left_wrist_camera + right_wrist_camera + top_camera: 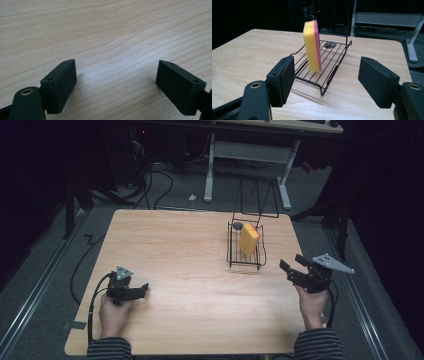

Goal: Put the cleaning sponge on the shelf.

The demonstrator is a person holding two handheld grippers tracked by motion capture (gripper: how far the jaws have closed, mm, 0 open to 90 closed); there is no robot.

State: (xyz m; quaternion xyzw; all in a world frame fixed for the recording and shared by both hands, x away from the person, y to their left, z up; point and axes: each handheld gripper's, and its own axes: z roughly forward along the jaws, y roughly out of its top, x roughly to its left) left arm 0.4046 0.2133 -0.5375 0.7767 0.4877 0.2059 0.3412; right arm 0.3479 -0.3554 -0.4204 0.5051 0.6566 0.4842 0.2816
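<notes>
1. The bench [190, 270] is a broad wooden top, bare over most of its surface, so I have free room to work from either side. It stands on a grey floor, with the white legs of another desk [248, 150] beyond its far edge.

2. The black wire rack [246, 251] sits on the right half of the bench, toward the far side. Its tall wire handle [257, 200] rises at the back, and low rails run round the tray. Those rails are what I judge could catch a gripper coming in low.

3. The yellow sponge [310, 50] with its pink backing stands on edge inside the rack, near upright with a slight lean. Standing like that, its two broad faces are offered for a pinch from the open front.

4. My right gripper [294, 262] hangs above the bench's right edge, near the rack but clear of it, aimed at the sponge. Its jaws stand apart with nothing between them, and the sponge is framed in the gap farther off.

5. My left gripper [141, 291] rests low at the near left of the bench, well apart from the rack, jaws spread wide over bare wood, out of the way.

6. A small dark round thing [237, 225] lies at the rack's far end; I cannot tell what it is.
</notes>
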